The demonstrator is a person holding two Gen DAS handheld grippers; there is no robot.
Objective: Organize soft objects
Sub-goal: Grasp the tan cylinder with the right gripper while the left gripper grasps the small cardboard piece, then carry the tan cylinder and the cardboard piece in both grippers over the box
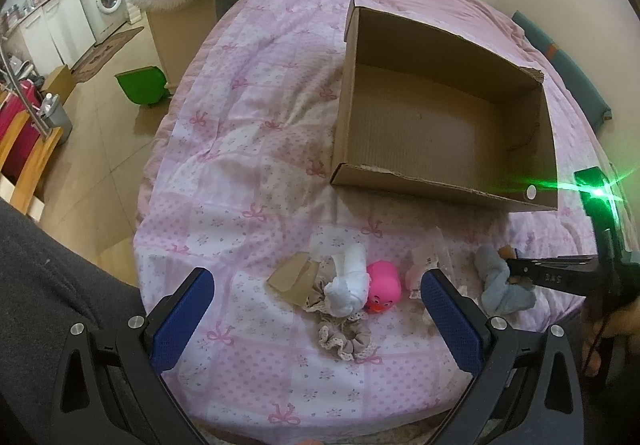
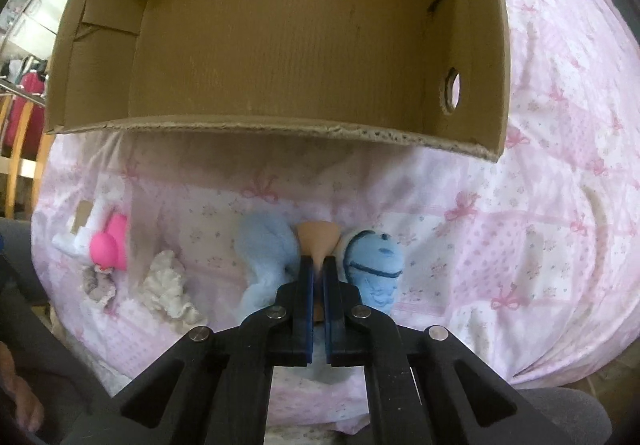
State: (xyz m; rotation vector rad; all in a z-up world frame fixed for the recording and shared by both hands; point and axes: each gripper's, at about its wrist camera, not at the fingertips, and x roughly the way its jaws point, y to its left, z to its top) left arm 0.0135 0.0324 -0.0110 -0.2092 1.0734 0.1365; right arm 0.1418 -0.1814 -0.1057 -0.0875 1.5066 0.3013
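Observation:
An empty cardboard box point(image 1: 440, 181) lies on the pink bedspread; it also shows in the right wrist view point(image 2: 280, 129). My right gripper point(image 2: 319, 265) is shut on the tan part of a light blue plush toy point(image 2: 372, 257), close in front of the box; in the left wrist view the right gripper point(image 1: 516, 265) sits at the blue plush point(image 1: 500, 285). My left gripper point(image 1: 316, 281) is open and empty, above a pink rubber duck point(image 1: 384, 289), a white rolled sock point(image 1: 348, 285) and a beige scrunchie point(image 1: 348, 337).
A tan card piece point(image 1: 292, 277) and a pale pink item point(image 1: 420, 265) lie by the duck. A white frilly cloth point(image 2: 168, 285) lies left of the plush. The bed edge drops to the floor at left, with a green bin point(image 1: 144, 87).

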